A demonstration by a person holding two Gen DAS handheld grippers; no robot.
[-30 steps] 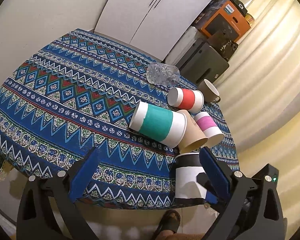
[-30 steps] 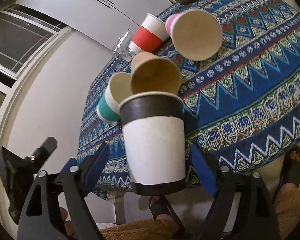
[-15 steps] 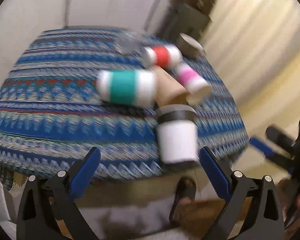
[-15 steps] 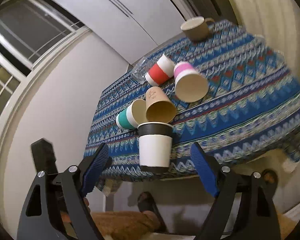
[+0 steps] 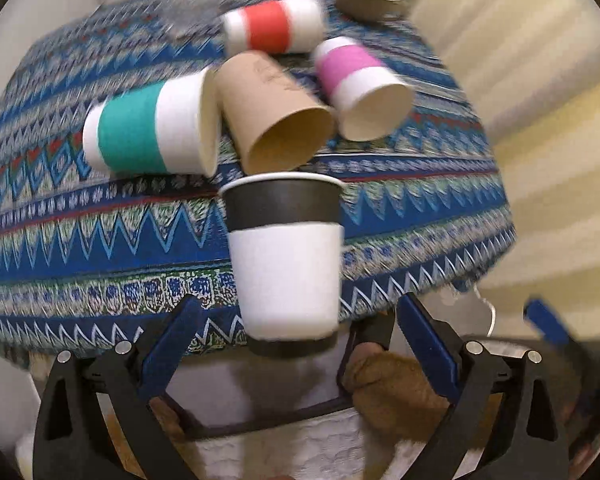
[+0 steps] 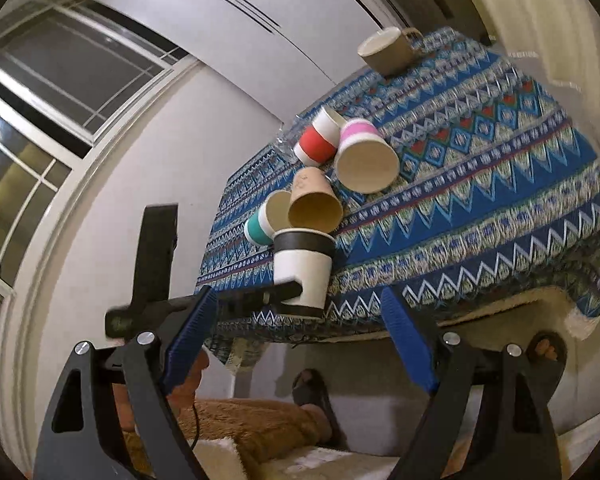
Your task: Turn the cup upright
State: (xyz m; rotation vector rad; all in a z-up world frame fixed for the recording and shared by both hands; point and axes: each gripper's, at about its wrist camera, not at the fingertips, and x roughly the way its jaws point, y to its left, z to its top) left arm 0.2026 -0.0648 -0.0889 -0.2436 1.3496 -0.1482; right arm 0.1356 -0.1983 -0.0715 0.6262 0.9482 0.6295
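A white paper cup with a black band [image 5: 286,264] stands upright at the table's near edge; it also shows in the right wrist view [image 6: 303,267]. Behind it lie cups on their sides: a teal-banded cup [image 5: 148,130], a plain brown cup [image 5: 272,112], a pink-banded cup [image 5: 360,84] and a red-banded cup [image 5: 274,26]. My left gripper [image 5: 296,328] is open, its fingers on either side of the upright cup's base, apart from it. My right gripper [image 6: 296,320] is open and empty, drawn back below the table edge.
A brown mug [image 6: 388,50] stands upright at the table's far side. A clear glass [image 5: 196,4] lies near the red-banded cup. The table has a blue patterned cloth [image 6: 500,184]. The person's legs and sandalled feet [image 6: 546,346] are under the near edge.
My right gripper let go of the black-banded cup and drew back from the table. My left gripper swung round and moved in until its open fingers flank that cup.
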